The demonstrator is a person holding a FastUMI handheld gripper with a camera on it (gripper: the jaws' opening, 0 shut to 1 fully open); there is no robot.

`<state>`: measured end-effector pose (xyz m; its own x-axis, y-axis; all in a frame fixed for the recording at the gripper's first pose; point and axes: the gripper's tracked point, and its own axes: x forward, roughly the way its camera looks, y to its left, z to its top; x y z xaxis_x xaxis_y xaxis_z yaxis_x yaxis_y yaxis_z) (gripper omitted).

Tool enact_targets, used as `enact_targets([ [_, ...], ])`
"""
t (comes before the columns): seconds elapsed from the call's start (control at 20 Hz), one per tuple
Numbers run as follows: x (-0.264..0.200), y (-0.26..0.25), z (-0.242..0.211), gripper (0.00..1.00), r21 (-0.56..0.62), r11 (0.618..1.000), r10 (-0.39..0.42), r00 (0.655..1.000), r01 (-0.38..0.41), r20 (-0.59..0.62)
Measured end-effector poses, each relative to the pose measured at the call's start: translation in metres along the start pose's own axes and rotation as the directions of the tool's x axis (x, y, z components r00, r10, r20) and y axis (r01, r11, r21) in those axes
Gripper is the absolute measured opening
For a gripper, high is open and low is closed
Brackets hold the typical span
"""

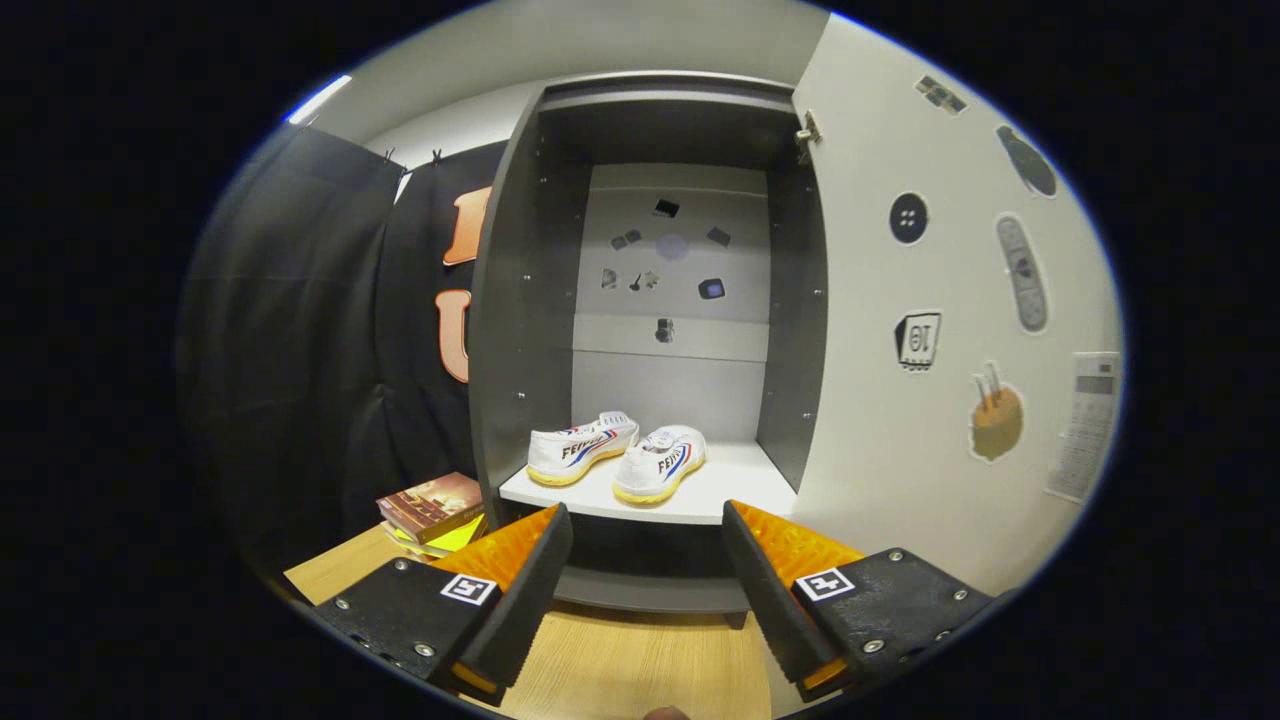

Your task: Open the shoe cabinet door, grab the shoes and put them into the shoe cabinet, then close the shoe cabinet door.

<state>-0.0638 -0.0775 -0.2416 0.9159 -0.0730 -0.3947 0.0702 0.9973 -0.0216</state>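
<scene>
Tool (647, 560) first: its two fingers are spread wide apart and hold nothing. Under them is the wooden counter (640, 660), bare between the fingers. Off to the left of the left finger lies a small pile of books (432, 508).

Just ahead of the fingers is the shoe cabinet (520, 300). Its door (920, 300) is swung wide open on the right side. Both shoes (620, 455) sit side by side on the white shelf (735, 485) inside, beyond the fingertips.

So the door is open and the shoes look put away. I think only closing the door is left.

The door edge is close beside the right finger, so the tool has little room there. The left side, by the books, has more open room. The shoes sit back from the shelf's front edge, so the door should swing past them.
</scene>
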Motion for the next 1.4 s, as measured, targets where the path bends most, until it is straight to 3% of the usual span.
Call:
enact_targets([
  [0.5,-0.119,-0.053,0.029,0.94,-0.049,0.998,-0.037,0.995,0.041,0.089],
  [0.95,-0.215,-0.136,0.067,0.95,-0.025,0.979,-0.194,0.966,0.201,0.168],
  [1.15,-0.232,-0.185,0.068,0.95,0.014,0.959,-0.280,0.945,0.281,0.168],
  [1.4,-0.227,-0.221,0.067,0.95,0.026,0.958,-0.285,0.944,0.285,0.169],
])
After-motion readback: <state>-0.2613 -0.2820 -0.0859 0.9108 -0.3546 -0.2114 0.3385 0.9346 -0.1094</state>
